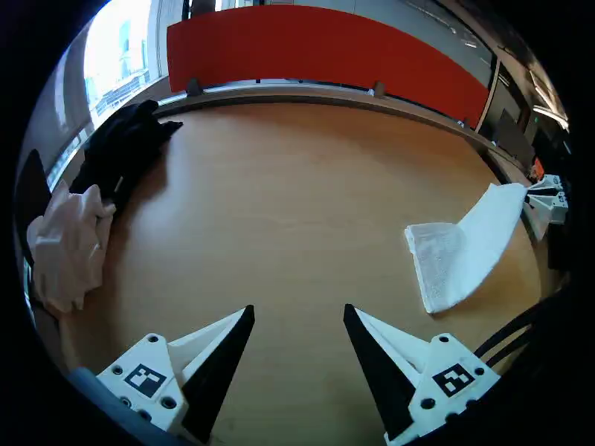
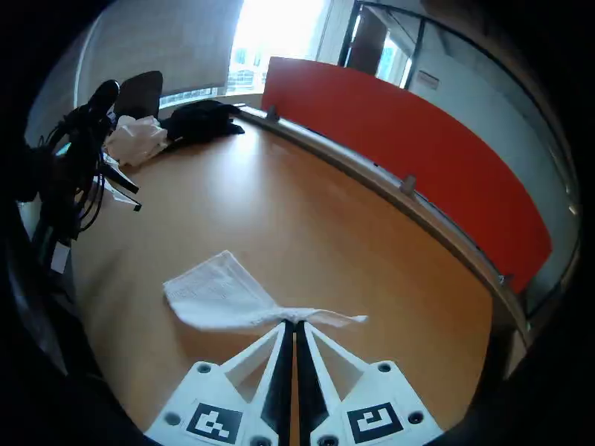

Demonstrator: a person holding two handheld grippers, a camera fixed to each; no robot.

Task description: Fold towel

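White terry towel (image 2: pixel 212 297) corner pinched by right gripper (image 2: pixel 295 324); smooth wood tabletop (image 2: pixel 297 215).

Left gripper (image 1: pixel 298 308) fingers spread apart; right gripper (image 2: pixel 294 325) fingers pinched onto towel (image 2: pixel 216 297).

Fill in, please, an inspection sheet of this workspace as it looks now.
Surface: wooden table, bare in the middle.
Job's things: white towel, partly lifted, one corner pinched.
Clutter: black garment and white cloth heaped at one table edge.
Grippers: left gripper open, holding nothing; right gripper shut on the towel.
Cables: black cables beside the table.
Surroundings: red partition, windows, a chair.
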